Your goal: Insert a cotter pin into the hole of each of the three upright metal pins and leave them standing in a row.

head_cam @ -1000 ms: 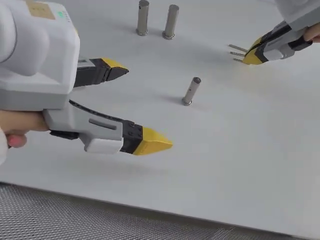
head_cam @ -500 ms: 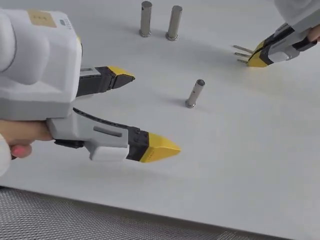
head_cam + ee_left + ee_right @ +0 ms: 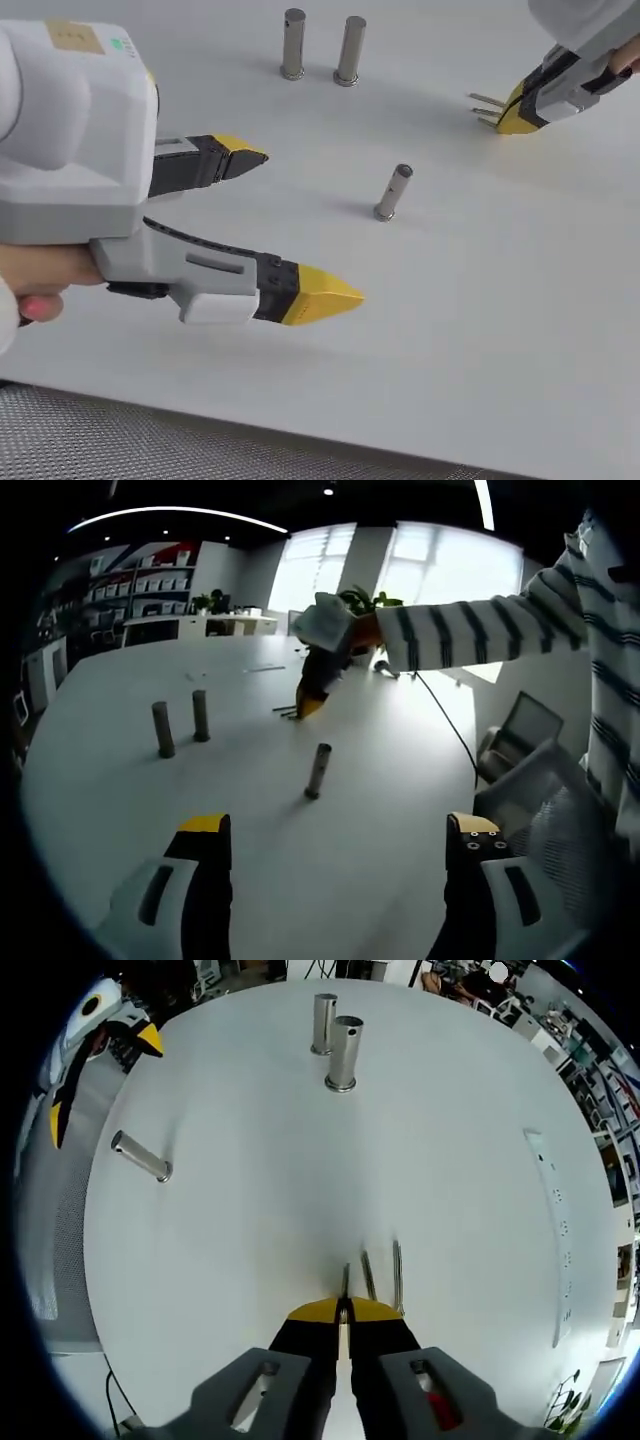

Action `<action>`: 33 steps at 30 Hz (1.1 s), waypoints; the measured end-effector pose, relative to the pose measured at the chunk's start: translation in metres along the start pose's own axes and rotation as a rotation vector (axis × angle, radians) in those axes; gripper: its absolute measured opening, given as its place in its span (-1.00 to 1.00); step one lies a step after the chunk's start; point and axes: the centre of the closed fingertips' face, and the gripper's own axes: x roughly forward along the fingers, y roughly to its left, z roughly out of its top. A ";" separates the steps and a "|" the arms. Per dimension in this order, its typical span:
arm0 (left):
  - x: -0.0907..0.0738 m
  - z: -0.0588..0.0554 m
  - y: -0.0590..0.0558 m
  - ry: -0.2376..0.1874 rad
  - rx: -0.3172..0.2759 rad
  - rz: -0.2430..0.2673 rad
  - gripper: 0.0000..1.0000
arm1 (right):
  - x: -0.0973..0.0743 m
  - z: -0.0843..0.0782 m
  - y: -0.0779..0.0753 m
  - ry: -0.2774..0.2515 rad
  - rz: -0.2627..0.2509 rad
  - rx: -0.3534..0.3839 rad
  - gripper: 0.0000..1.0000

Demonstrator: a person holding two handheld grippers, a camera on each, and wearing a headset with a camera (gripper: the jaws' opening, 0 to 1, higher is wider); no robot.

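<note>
Three grey metal pins stand upright on the white table [image 3: 520, 300]: two side by side at the back [image 3: 293, 45] [image 3: 350, 50] and one apart, nearer to me [image 3: 394, 192] [image 3: 318, 771] [image 3: 140, 1156]. My left gripper [image 3: 295, 225] [image 3: 338, 825] hangs open and holds nothing, short and left of the near pin. At the far right my right gripper [image 3: 508, 120] [image 3: 343, 1308] is down on the table, shut on the end of the leftmost cotter pin [image 3: 345, 1280]. Two more cotter pins [image 3: 368, 1275] [image 3: 397, 1263] lie beside it.
A perforated grey strip [image 3: 150, 440] runs along the near table edge. A long thin strip [image 3: 552, 1240] lies on the table to the right of the cotter pins. Bare white tabletop lies between the near pin and the cotter pins.
The whole view has shifted a little. My left gripper has edged slightly toward the near pin, still open. The right gripper stays at the cotter pins.
</note>
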 end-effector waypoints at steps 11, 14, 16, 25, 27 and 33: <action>-0.001 -0.003 0.002 -0.004 -0.020 0.010 0.73 | 0.001 -0.001 -0.004 -0.033 -0.007 0.027 -1.00; -0.002 -0.003 0.001 -0.004 -0.017 0.011 0.72 | 0.002 0.000 -0.004 -0.013 -0.008 0.016 -1.00; -0.003 -0.002 0.000 -0.007 -0.016 0.014 0.69 | 0.002 -0.001 -0.003 -0.009 -0.008 0.006 -1.00; -0.011 0.009 0.000 -0.044 -0.044 0.024 0.68 | -0.011 -0.008 0.011 0.012 -0.027 -0.012 -1.00; -0.014 0.014 -0.001 -0.057 -0.057 0.013 0.66 | -0.019 -0.008 0.008 0.006 -0.049 -0.011 -1.00; -0.017 0.023 -0.004 -0.069 -0.021 0.011 0.65 | -0.049 -0.010 0.009 -0.048 -0.091 -0.006 -1.00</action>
